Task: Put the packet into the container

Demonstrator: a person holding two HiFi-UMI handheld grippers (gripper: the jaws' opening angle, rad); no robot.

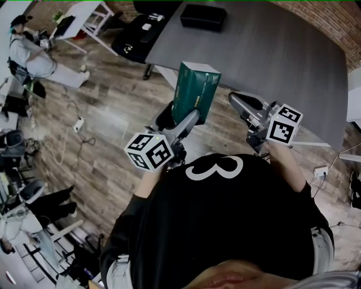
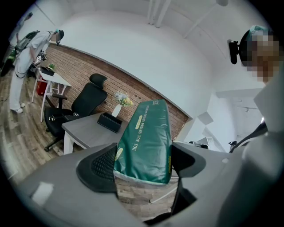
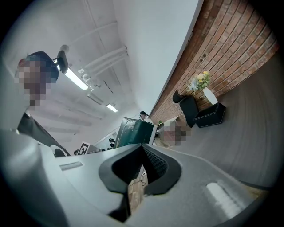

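Observation:
A tall green packet (image 1: 194, 90) stands upright in the air between the jaws of my left gripper (image 1: 181, 119), which is shut on its lower end. In the left gripper view the packet (image 2: 144, 142) fills the gap between both pads. A black box-shaped container (image 1: 203, 17) sits at the far end of the grey table (image 1: 271, 51), well ahead of the packet; it also shows as the container (image 2: 110, 122) and the container (image 3: 211, 115). My right gripper (image 1: 240, 101) hovers by the table's near edge, shut with nothing in it (image 3: 143, 148).
A black office chair (image 1: 135, 36) stands left of the table, with a white desk (image 1: 84, 20) beyond it. A person (image 1: 25, 53) stands at the far left. Cables and a power strip (image 1: 78, 124) lie on the wooden floor. A brick wall (image 1: 333, 22) runs behind the table.

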